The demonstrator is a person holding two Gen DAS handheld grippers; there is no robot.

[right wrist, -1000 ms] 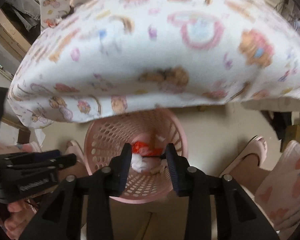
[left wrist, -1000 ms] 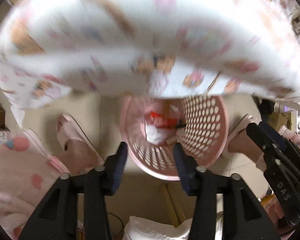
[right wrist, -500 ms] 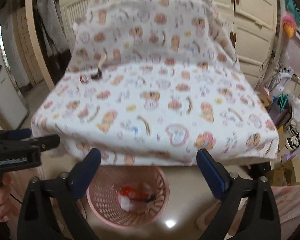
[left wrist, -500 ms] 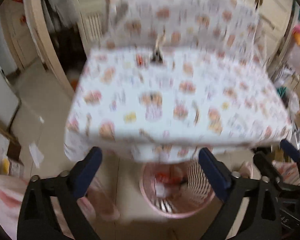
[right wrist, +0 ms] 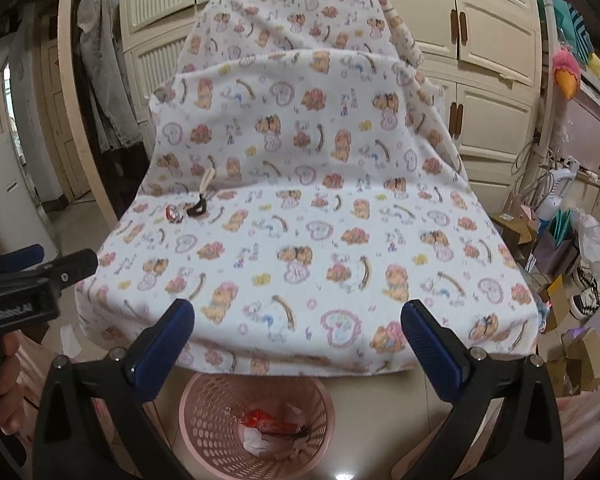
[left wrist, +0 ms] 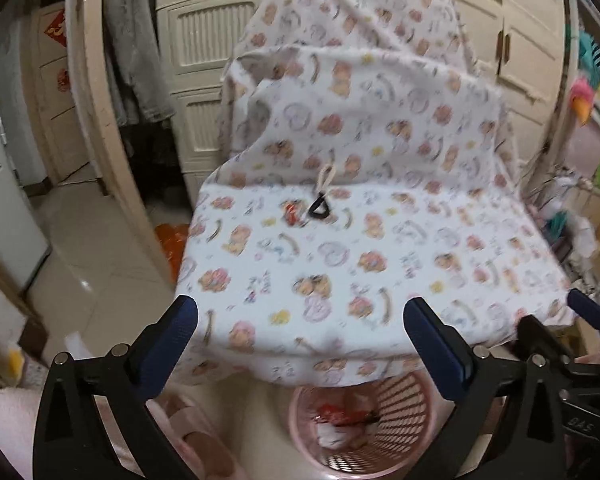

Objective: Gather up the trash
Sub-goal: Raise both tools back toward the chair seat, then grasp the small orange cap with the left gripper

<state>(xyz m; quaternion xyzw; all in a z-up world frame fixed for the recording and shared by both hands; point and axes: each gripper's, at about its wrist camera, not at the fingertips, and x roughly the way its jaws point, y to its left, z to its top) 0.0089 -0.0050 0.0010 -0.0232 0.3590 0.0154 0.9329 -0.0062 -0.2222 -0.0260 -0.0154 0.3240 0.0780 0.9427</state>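
A pink perforated basket (left wrist: 396,408) (right wrist: 204,412) stands on the floor below both grippers. It holds a red wrapper (left wrist: 340,417) (right wrist: 269,424) and white crumpled paper (right wrist: 256,446). Above it is a seat under a bear-print cloth (left wrist: 340,264) (right wrist: 300,240). A small red wrapper (left wrist: 291,212) (right wrist: 174,213) lies far back on that seat beside a black triangular clip on a cord (left wrist: 319,210) (right wrist: 198,206). My left gripper (left wrist: 300,332) is open and empty. My right gripper (right wrist: 296,332) is opening its jaws, with nothing between them.
Cream cupboard doors (right wrist: 492,40) stand behind the seat. Clothes hang on the left (left wrist: 136,60). Boxes, bags and shoes crowd the floor at right (right wrist: 568,264). The person's pink slipper (left wrist: 188,436) sits left of the basket. A hand (right wrist: 0,372) holds the left gripper's handle.
Both grippers have opened wide, risen and tilted up from the basket, so the seat and cupboards now show. The basket has slid to the bottom of both views.
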